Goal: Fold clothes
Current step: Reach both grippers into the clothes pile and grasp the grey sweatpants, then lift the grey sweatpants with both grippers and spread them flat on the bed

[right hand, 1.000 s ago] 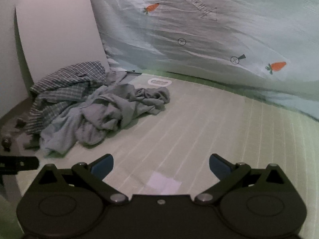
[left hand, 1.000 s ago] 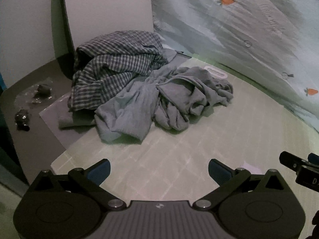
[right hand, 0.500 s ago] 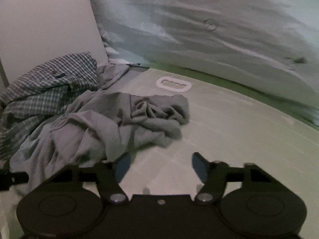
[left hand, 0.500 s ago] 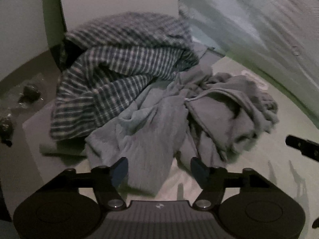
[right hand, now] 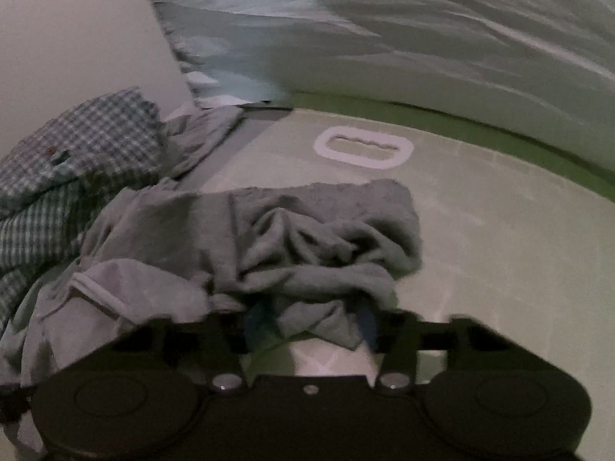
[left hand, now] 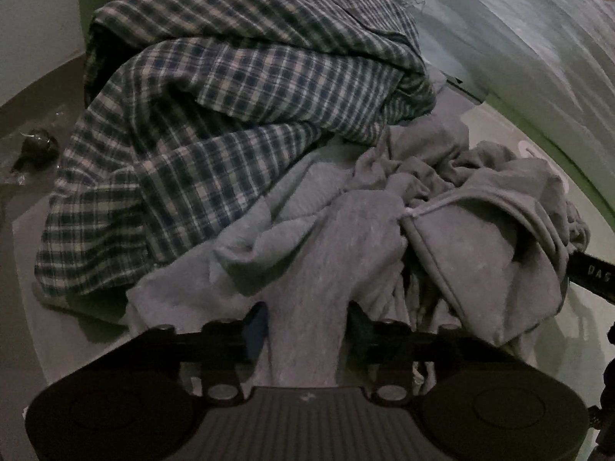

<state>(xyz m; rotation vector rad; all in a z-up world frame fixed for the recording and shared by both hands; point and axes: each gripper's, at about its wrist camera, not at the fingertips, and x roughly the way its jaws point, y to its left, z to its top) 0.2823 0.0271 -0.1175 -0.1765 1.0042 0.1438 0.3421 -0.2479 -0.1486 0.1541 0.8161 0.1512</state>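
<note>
A crumpled grey garment (left hand: 384, 238) lies on a pale green mat (right hand: 499, 249), partly under a blue-and-white plaid shirt (left hand: 230, 96). My left gripper (left hand: 307, 326) points down at the near edge of the pile. Its jaws are closing, and a thick grey fold runs up between the fingers. In the right wrist view the same grey garment (right hand: 307, 238) fills the middle, with the plaid shirt (right hand: 77, 153) to its left. My right gripper (right hand: 309, 324) is at its right end. Its jaws are closing around a hanging grey corner.
A white board (right hand: 77, 38) leans behind the pile. A pale sheet (right hand: 384, 38) hangs along the back. The mat has a white handle cutout (right hand: 363, 148). Small dark objects (left hand: 38, 146) lie on the grey tabletop at the left. Part of the right tool (left hand: 592, 272) shows beside the pile.
Both grippers have come forward and down onto the grey garment. Their jaws went from wide apart to narrow, with grey cloth now between the fingers.
</note>
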